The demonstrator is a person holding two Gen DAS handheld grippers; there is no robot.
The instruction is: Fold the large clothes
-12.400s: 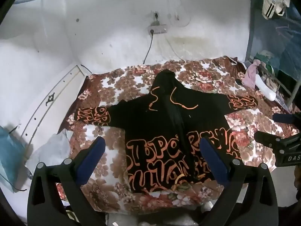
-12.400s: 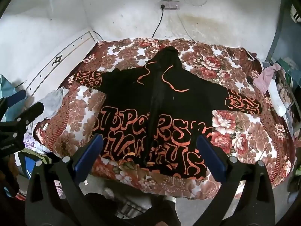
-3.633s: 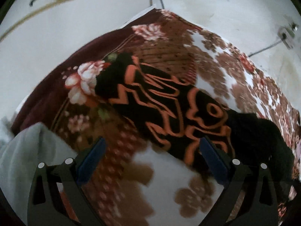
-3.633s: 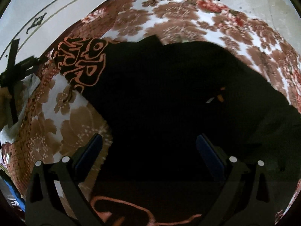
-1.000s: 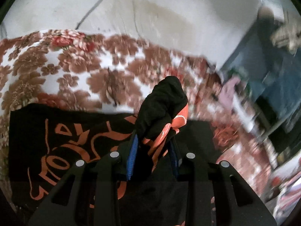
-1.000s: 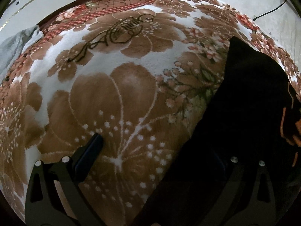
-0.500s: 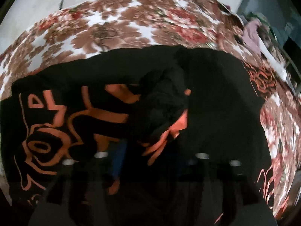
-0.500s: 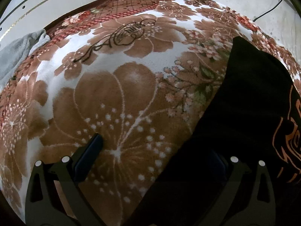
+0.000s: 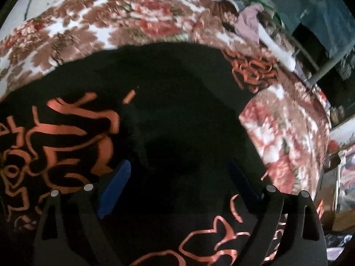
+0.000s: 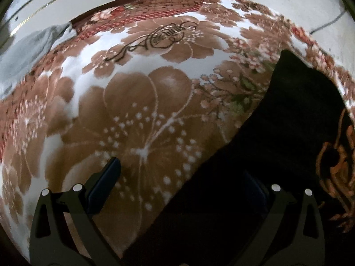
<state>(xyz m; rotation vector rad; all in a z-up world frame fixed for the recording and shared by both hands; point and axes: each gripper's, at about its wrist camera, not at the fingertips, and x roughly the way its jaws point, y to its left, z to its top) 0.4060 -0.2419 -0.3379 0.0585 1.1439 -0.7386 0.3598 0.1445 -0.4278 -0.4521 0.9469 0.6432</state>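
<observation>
Hoodie (image 9: 177, 102): black with orange lettering, lying spread on the bed (image 9: 137, 22), which has a floral cover. One lettered sleeve (image 9: 253, 71) reaches toward the bed's far side.
Left gripper (image 9: 177, 177): jaws wide apart, holding nothing, over the dark middle of the hoodie.
Right gripper (image 10: 179, 177): jaws wide apart, holding nothing, straddling the hoodie's edge; one blue pad (image 10: 104, 184) is over the cover, the other over black cloth.
Grey cloth (image 10: 28, 44): at the bed's edge.
</observation>
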